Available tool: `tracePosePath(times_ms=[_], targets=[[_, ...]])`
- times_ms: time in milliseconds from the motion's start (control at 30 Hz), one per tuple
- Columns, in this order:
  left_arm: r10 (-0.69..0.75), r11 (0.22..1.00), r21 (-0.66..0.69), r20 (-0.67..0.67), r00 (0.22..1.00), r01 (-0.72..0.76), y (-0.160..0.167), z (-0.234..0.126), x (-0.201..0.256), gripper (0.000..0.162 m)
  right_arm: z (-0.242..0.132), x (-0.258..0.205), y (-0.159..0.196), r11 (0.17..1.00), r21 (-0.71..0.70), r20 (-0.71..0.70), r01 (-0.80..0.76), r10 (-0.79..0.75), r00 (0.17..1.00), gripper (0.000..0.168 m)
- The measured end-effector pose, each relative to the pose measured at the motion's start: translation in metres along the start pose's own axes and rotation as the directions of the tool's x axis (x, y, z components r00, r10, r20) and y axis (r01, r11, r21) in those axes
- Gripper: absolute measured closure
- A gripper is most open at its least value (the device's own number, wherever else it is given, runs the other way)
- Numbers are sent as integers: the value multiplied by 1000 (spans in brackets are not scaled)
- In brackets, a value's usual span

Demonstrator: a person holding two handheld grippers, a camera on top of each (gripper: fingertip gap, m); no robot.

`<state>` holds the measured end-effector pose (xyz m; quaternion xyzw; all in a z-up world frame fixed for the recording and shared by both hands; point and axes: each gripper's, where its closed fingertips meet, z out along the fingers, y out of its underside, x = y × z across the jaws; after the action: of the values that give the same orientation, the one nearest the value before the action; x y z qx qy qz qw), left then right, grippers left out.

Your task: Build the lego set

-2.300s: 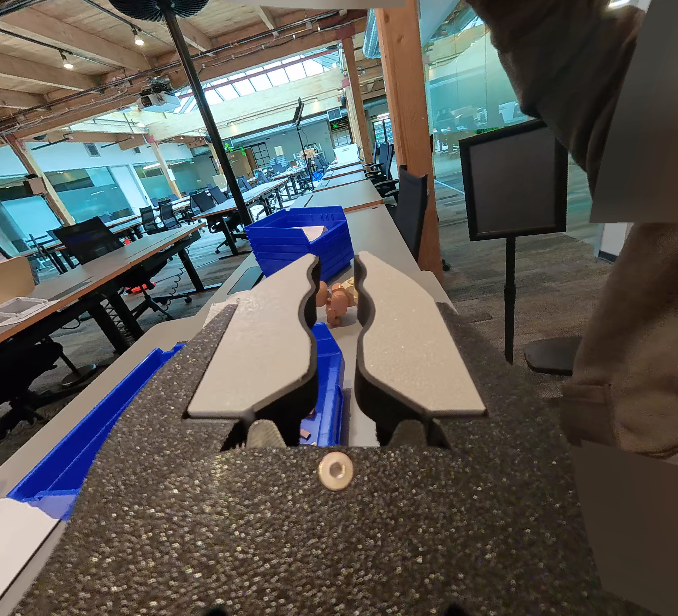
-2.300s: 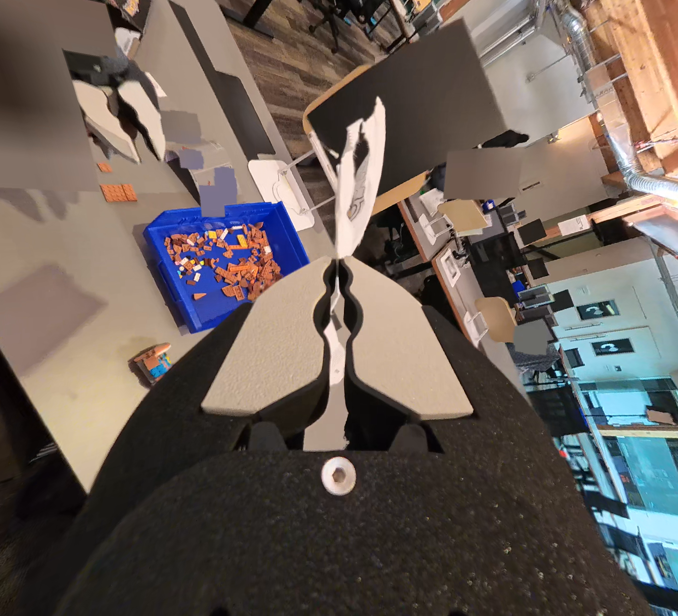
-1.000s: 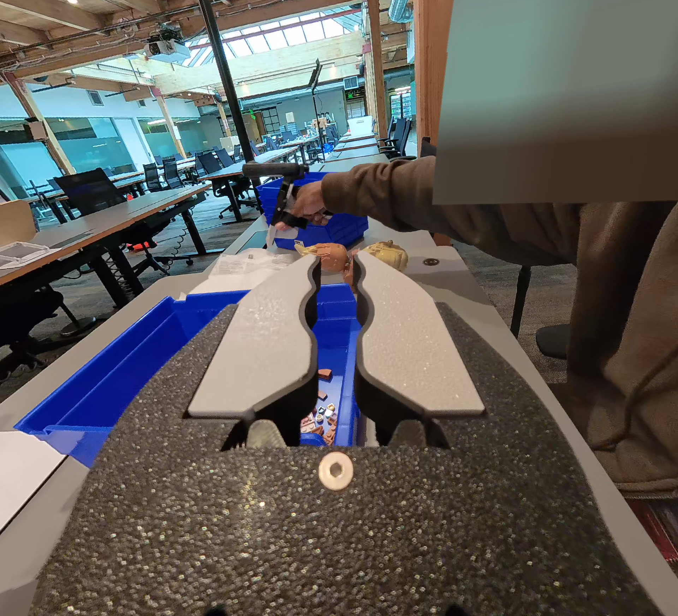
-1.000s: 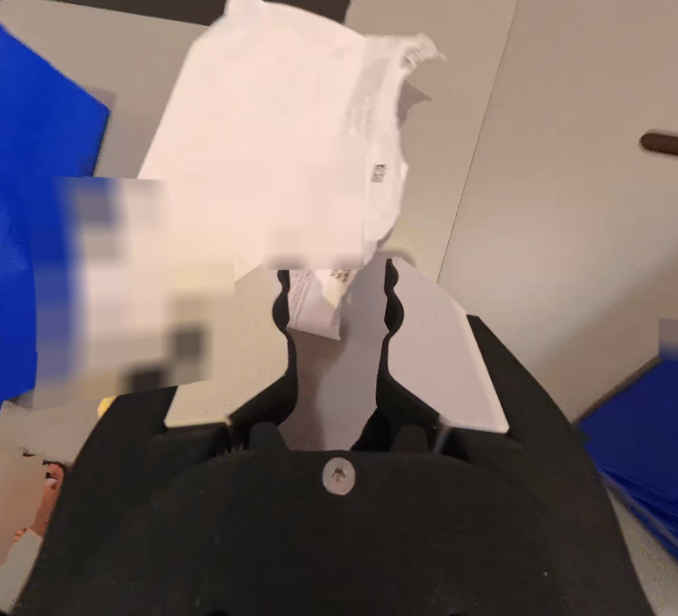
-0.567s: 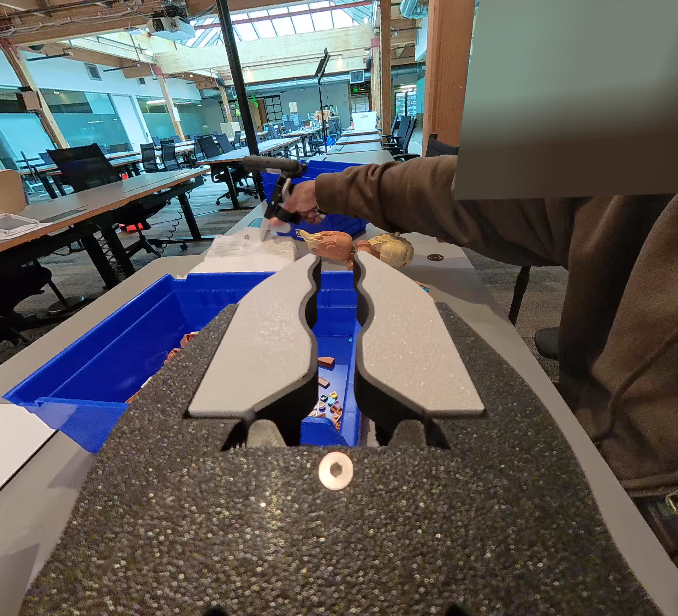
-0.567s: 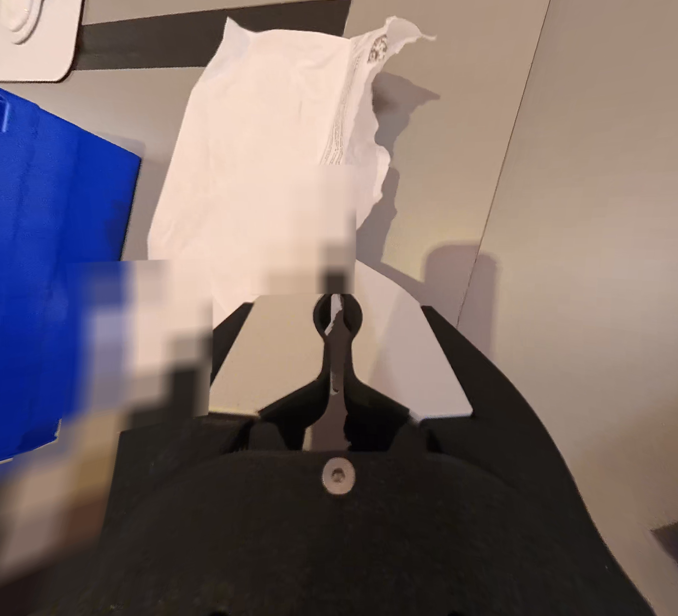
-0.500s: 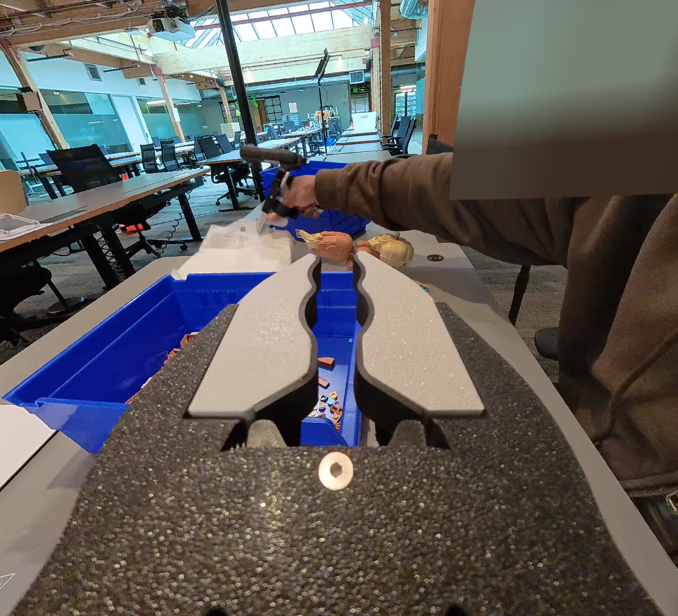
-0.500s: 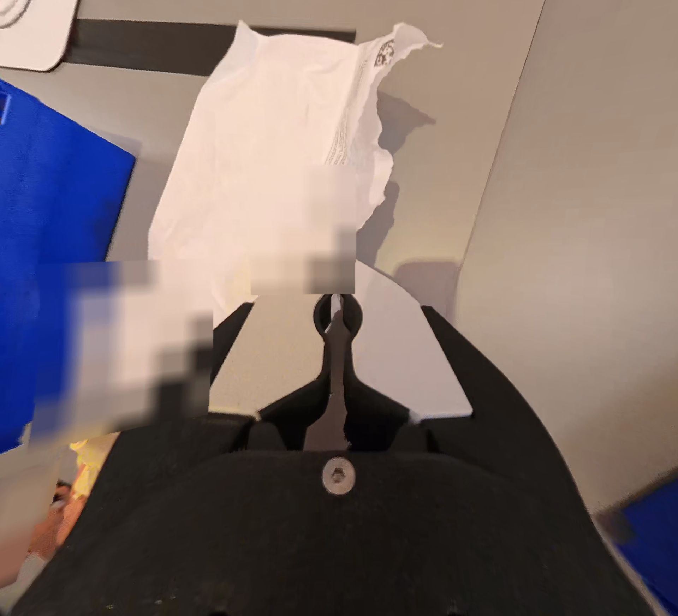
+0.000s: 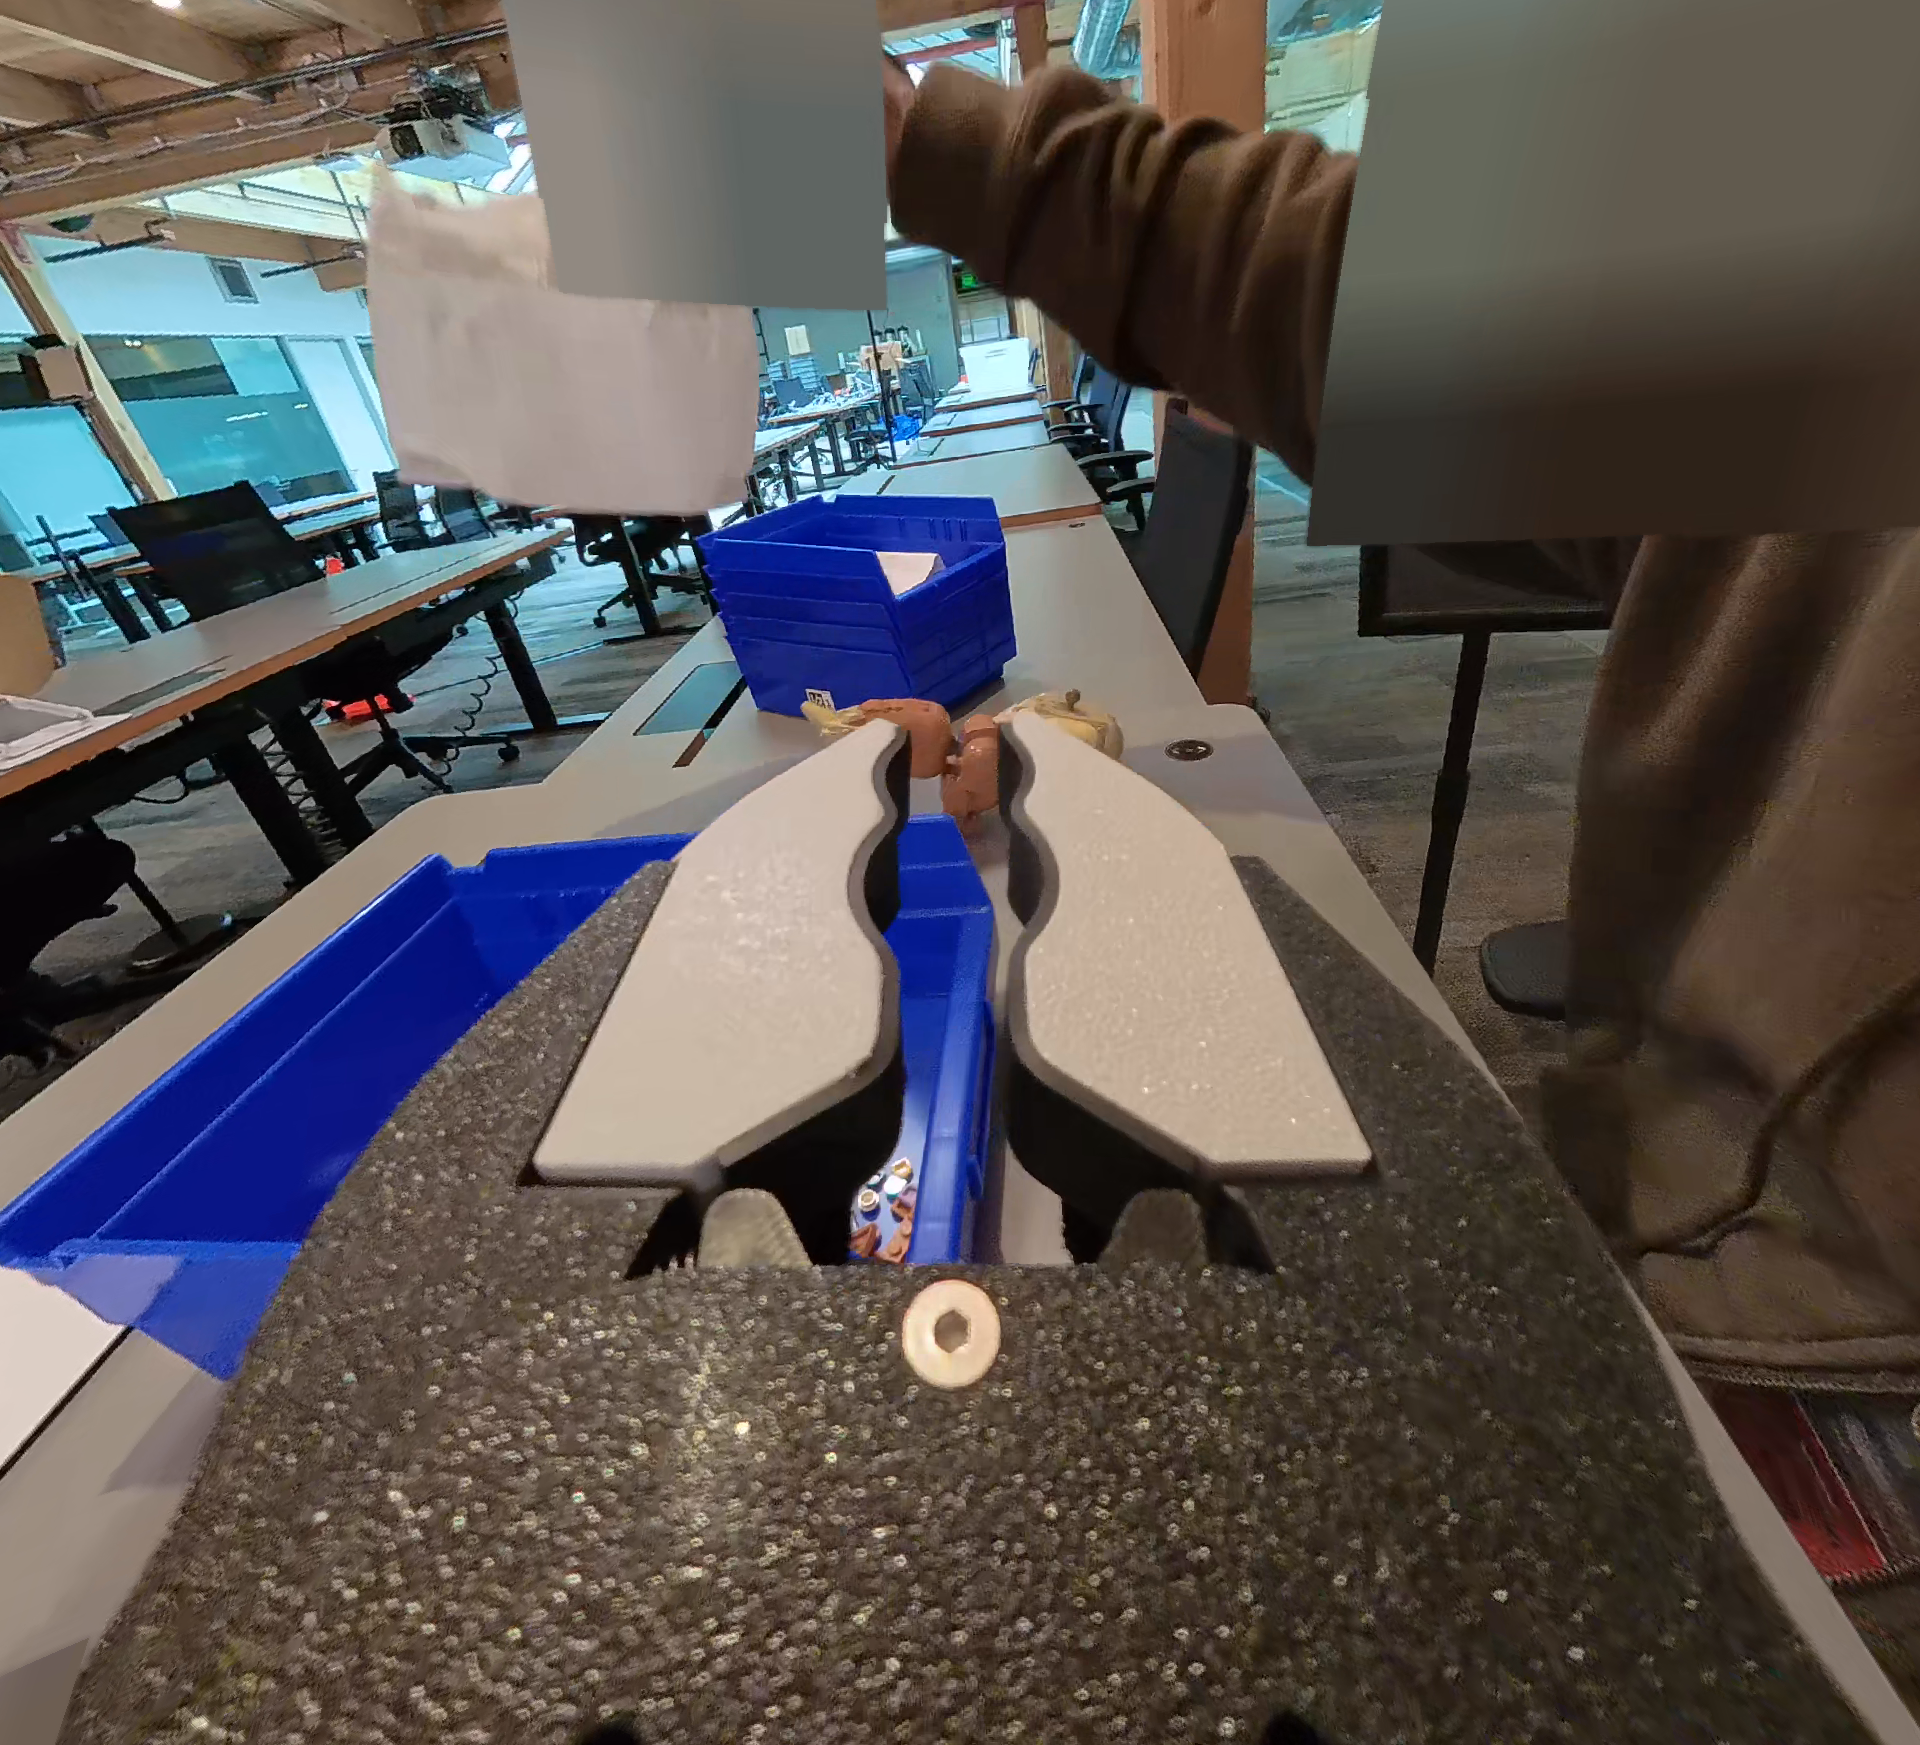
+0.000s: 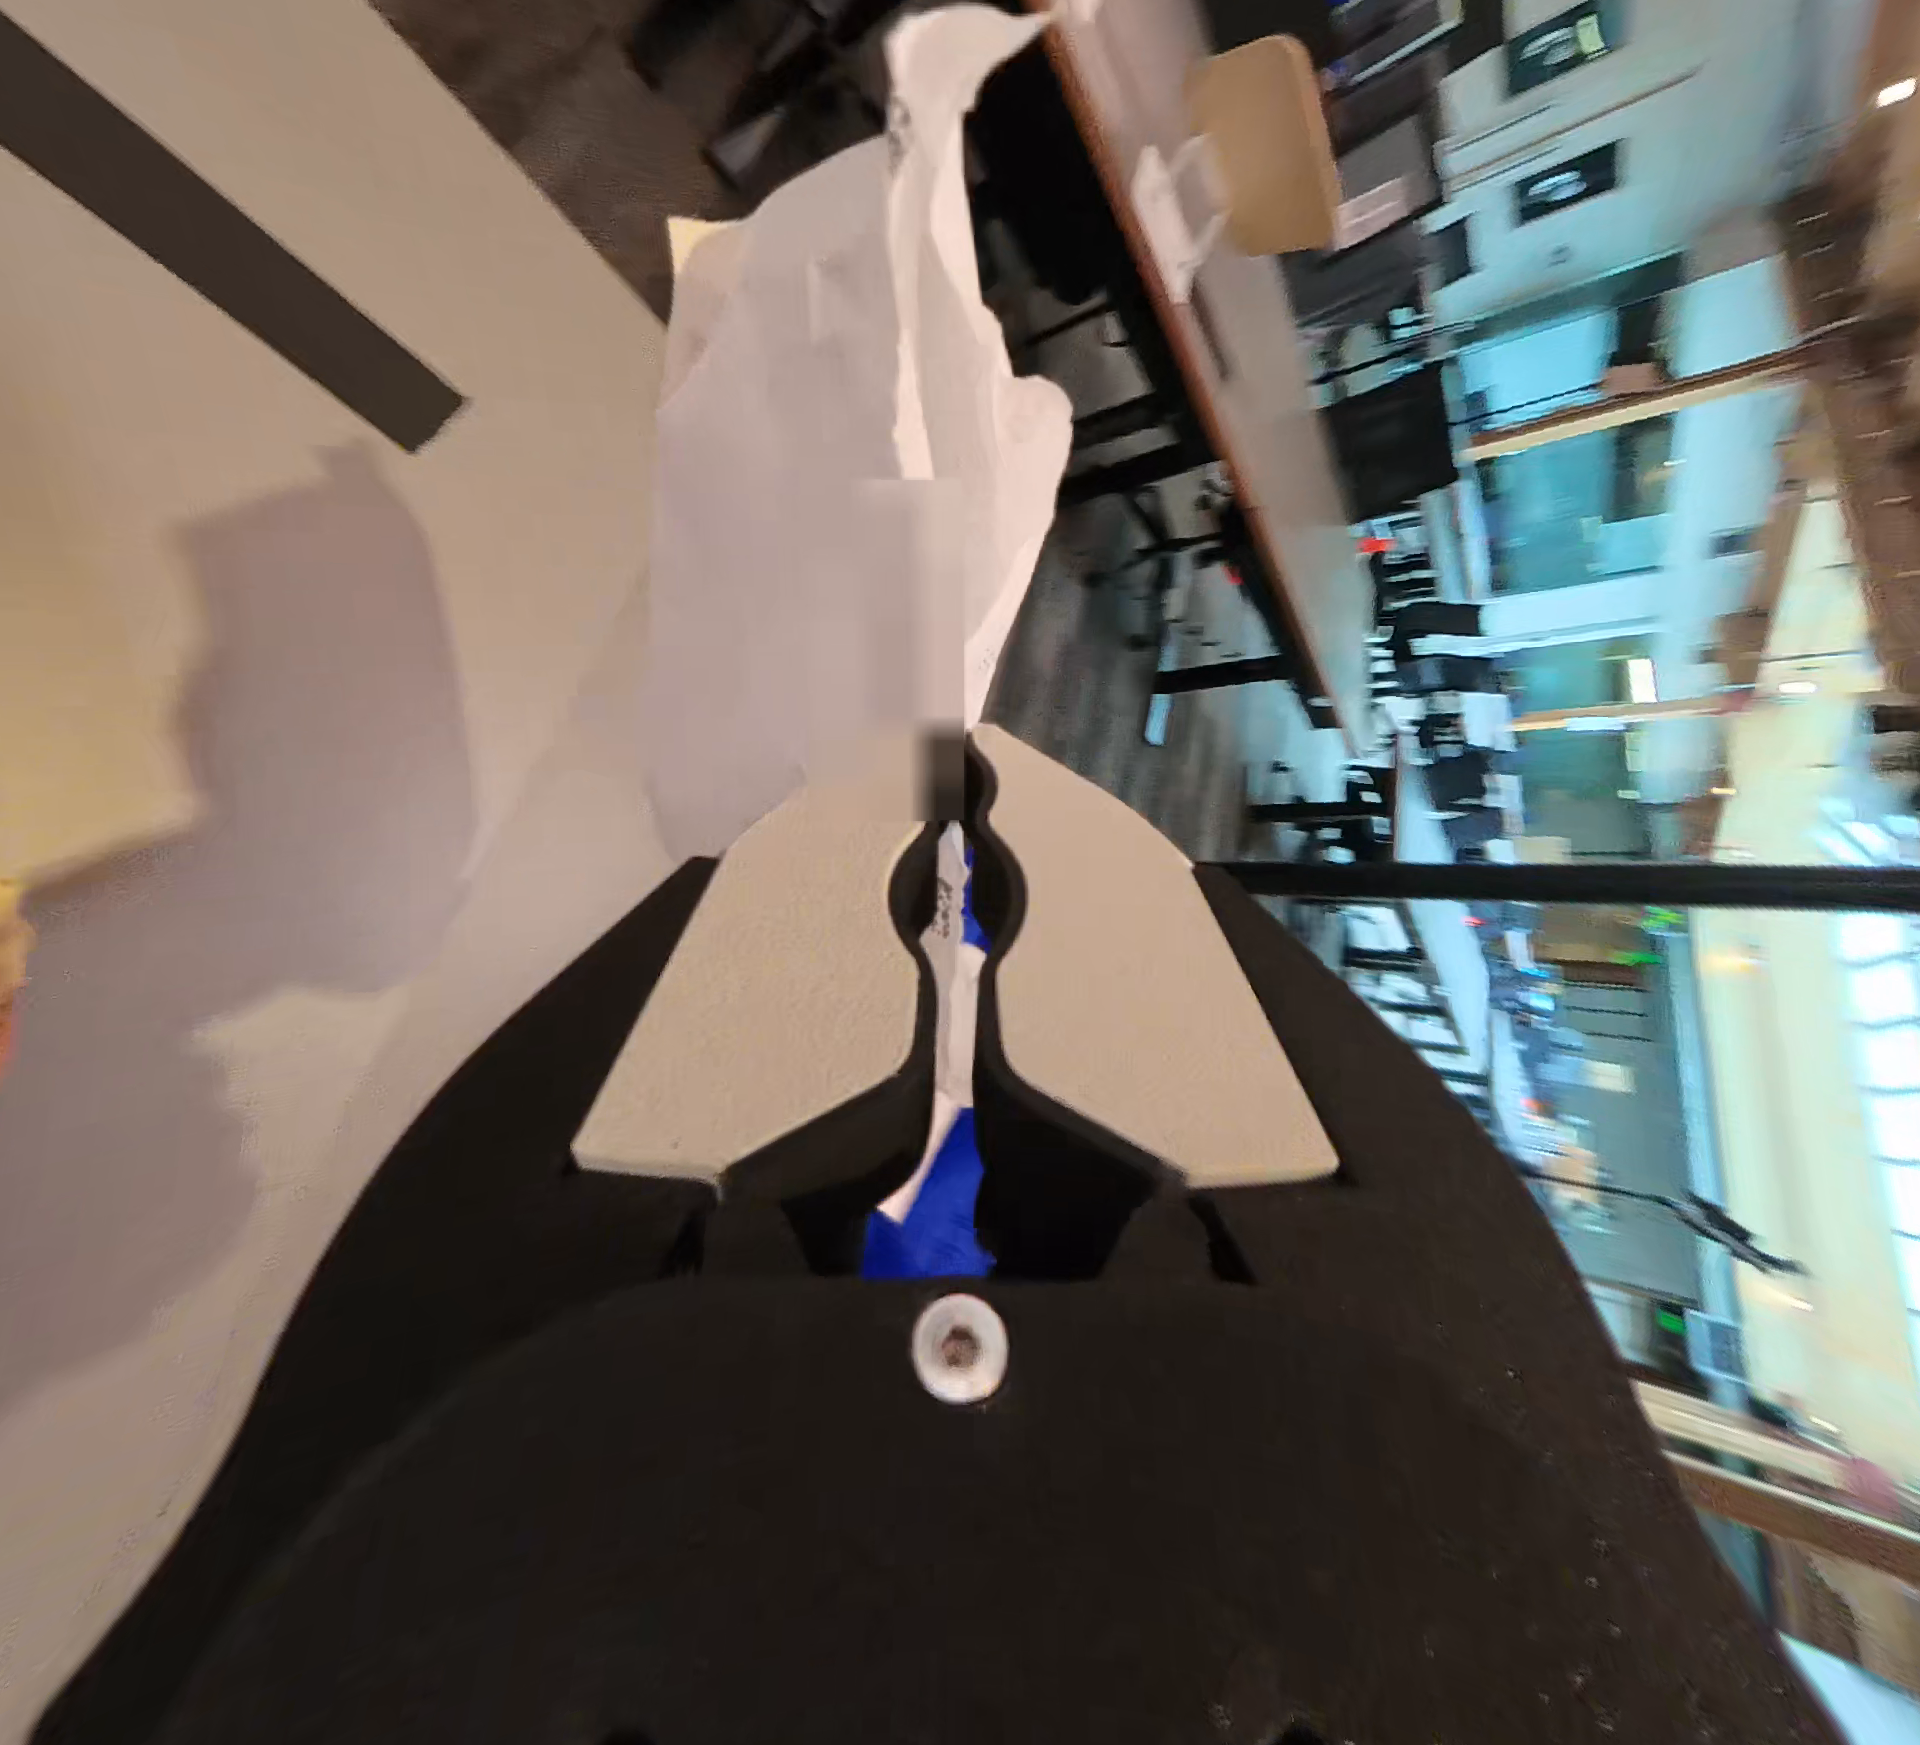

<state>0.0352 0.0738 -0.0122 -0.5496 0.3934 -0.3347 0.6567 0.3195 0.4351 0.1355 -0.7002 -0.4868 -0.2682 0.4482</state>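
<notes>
While the right tongs (image 10: pixel 961 822) are clamped on the edge of a white paper bag (image 10: pixel 831 490), the bag hangs free in the air, raised well above the grey surface (image 10: pixel 208 345), with its torn top pointing away from the camera and a strip of its paper running back between the two closed fingers. In the left wrist view the same bag (image 9: pixel 561 386) shows high up at the left, beside a brown sleeve (image 9: pixel 1122 241) that reaches across the top of the picture. The left tongs (image 9: pixel 951 760) hold nothing; their fingers stand a little apart, with a narrow gap between the tips, above the near blue bin (image 9: pixel 312 1051). Small lego pieces (image 9: pixel 883 1217), brown and pale, lie on the floor of that bin, seen through the gap. Beyond the fingertips a partly built brown and tan lego figure (image 9: pixel 966 750) lies on the surface, just in front of a stack of blue bins (image 9: pixel 873 625) farther off.
</notes>
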Motion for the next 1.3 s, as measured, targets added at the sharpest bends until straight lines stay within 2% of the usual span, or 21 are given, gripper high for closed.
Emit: tracePosePath(times_ms=[133, 300, 433, 600, 700, 833, 967, 1100, 1233, 1300], targets=[[8, 1000, 8, -23, 1000, -8, -5, 2, 12, 147, -66, 37, -14, 997, -23, -136, 77, -80, 987, 168], [25, 999, 21, -43, 999, -24, -13, 3, 25, 147, -130, 55, -27, 991, -20, -242, 135, -136, 961, 168], [37, 999, 29, -51, 998, -36, -18, 3, 31, 147, -164, 54, -37, 985, 19, -291, 171, -158, 944, 168], [47, 999, 29, -57, 997, -45, -20, 4, 36, 147, -188, 37, -45, 971, 83, -316, 223, -186, 930, 168], [41, 999, 14, -62, 997, -40, -17, 6, 38, 146, -203, 7, -52, 952, 179, -325, 248, -181, 928, 168], [-3, 1000, -7, -32, 999, 3, -6, 11, 28, 139, -223, -66, -75, 871, 374, -328, 318, -196, 924, 168], [-93, 995, -42, 20, 995, 94, 12, 17, 8, 118, -246, -153, -102, 745, 548, -322, 380, -231, 918, 168], [-93, 991, -83, 138, 986, 105, 29, 16, -18, 95, -266, -224, -126, 631, 681, -283, 371, -241, 928, 168], [-99, 994, -21, 198, 975, 106, 23, 9, -33, 86, -283, -272, -139, 542, 779, -214, 315, -242, 946, 168], [-88, 996, 34, 172, 981, 83, 16, 6, -32, 90, -288, -288, -141, 513, 797, -216, 318, -250, 944, 168]])
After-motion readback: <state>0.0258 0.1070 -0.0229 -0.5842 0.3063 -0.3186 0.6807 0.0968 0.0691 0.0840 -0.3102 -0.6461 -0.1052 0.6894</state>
